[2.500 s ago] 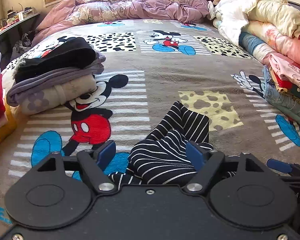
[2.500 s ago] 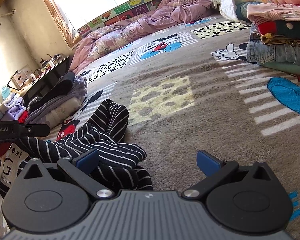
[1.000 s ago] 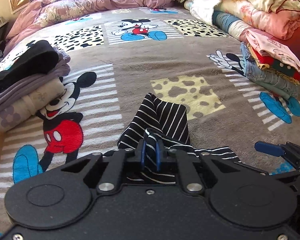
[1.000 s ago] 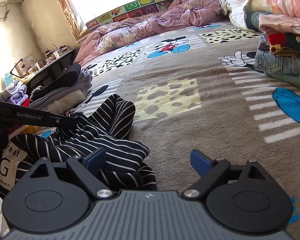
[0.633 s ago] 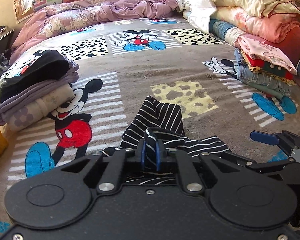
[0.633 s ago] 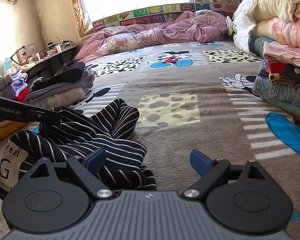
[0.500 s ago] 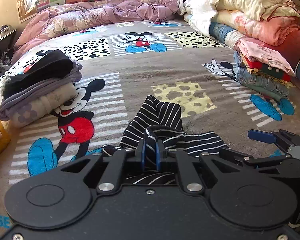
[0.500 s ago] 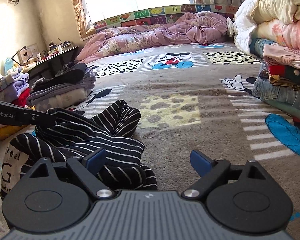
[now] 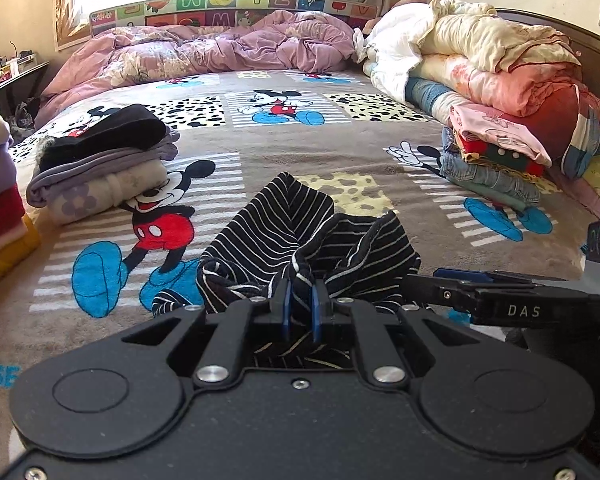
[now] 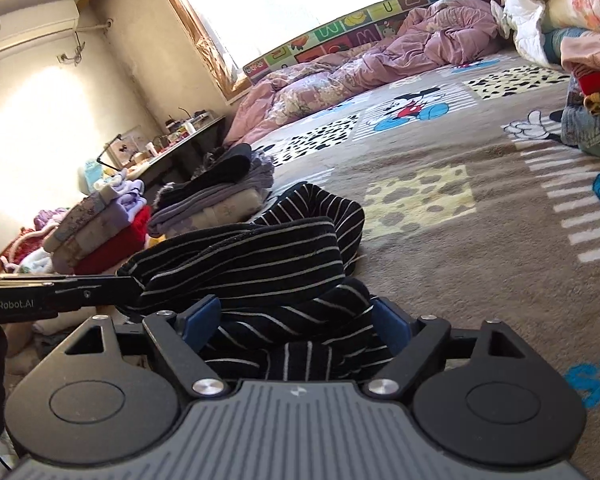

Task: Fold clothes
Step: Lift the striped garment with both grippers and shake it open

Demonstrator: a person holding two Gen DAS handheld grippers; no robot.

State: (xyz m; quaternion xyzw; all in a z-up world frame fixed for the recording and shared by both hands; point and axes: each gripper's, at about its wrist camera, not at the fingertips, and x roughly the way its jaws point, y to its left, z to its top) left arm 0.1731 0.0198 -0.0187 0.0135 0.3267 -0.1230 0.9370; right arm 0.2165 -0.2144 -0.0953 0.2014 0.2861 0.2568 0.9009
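Left wrist view showed the left gripper (image 9: pixel 299 304) clamped on a black white-striped knit garment (image 9: pixel 284 232) bunched beside the folded grey-and-black clothes pile (image 9: pixel 100 160); the right gripper (image 10: pixel 296 320) was closing around it.

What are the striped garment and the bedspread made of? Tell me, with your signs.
Striped garment: looks like soft knit, probably cotton jersey, matte; it bunches in limp folds with a ribbed edge. Bedspread: seems plush fleece or flannel, fuzzy short pile, with printed cartoon panels. Neither fibre is certain.
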